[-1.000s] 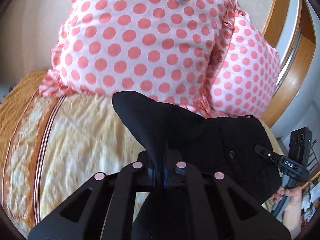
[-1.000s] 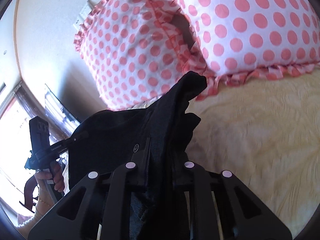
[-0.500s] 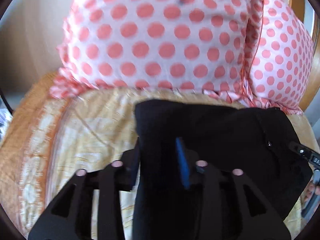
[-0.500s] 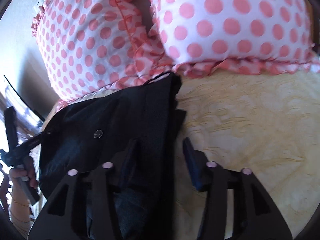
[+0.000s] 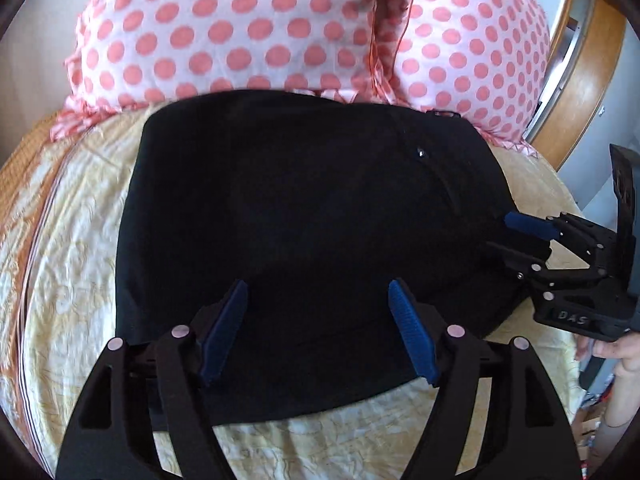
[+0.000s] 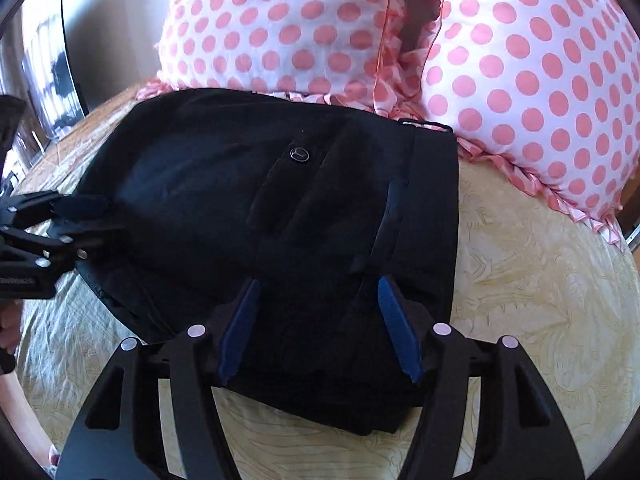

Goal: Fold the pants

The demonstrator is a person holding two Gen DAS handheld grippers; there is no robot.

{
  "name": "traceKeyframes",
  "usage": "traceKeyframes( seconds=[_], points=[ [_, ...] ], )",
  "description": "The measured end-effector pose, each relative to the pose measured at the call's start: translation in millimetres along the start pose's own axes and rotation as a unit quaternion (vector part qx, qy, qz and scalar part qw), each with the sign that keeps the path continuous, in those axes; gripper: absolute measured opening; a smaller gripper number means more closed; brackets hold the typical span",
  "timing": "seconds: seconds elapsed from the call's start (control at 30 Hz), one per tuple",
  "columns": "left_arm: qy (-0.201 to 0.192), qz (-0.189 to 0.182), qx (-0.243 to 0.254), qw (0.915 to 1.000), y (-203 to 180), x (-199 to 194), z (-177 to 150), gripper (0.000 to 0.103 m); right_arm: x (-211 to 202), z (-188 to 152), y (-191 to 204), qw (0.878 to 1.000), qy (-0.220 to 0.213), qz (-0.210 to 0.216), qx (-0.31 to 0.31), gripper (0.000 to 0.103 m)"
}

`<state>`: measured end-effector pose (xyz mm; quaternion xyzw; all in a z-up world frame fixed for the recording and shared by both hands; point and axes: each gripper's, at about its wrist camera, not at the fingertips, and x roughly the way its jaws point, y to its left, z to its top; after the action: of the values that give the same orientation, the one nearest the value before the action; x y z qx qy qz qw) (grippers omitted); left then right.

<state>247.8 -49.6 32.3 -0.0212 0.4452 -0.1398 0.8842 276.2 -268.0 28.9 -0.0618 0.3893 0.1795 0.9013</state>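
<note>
The black pants (image 5: 304, 216) lie folded in a flat bundle on the yellow bedspread (image 5: 72, 264), their far edge against the pillows. A small button shows on top (image 6: 299, 154). My left gripper (image 5: 318, 292) is open, its blue pads spread over the near edge of the pants, holding nothing. My right gripper (image 6: 316, 288) is open too, over the near right part of the pants (image 6: 280, 208). Each gripper shows in the other's view, the right one (image 5: 516, 236) at the pants' right edge and the left one (image 6: 92, 216) at their left edge.
Two white pillows with pink dots (image 5: 240, 32) (image 6: 540, 80) lean at the head of the bed. A wooden headboard (image 5: 580, 80) curves behind on the right. An orange striped border (image 5: 24, 184) runs along the bedspread's left side. A hand (image 5: 620, 356) holds the right gripper.
Both grippers were shut on the lifted pants a second ago. They have opened and let go, and the pants now lie flat on the bed.
</note>
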Motion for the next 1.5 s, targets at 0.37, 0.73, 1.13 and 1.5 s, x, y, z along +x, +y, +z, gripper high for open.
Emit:
traceKeyframes(
  seconds=[0.37,0.73,1.13,1.5],
  points=[
    [-0.071,0.065,0.005,0.9953,-7.3,-71.2,-34.2,0.101,-70.1,-54.4,4.4,0.985,-0.104,0.042,0.129,0.102],
    [-0.085,0.127,-0.026,0.9879,-2.8,-94.0,-113.3,0.101,-65.6,-110.0,50.0,0.981,-0.084,0.024,0.172,0.102],
    [-0.074,0.143,-0.020,0.9867,-10.0,-74.1,-120.2,0.101,-65.1,-125.6,93.6,0.984,-0.107,-0.032,0.138,0.102],
    [-0.091,0.148,-0.019,0.9846,-11.1,-74.9,-125.8,0.101,-62.0,-132.8,110.3,0.986,-0.116,-0.072,0.097,0.102]
  ],
)
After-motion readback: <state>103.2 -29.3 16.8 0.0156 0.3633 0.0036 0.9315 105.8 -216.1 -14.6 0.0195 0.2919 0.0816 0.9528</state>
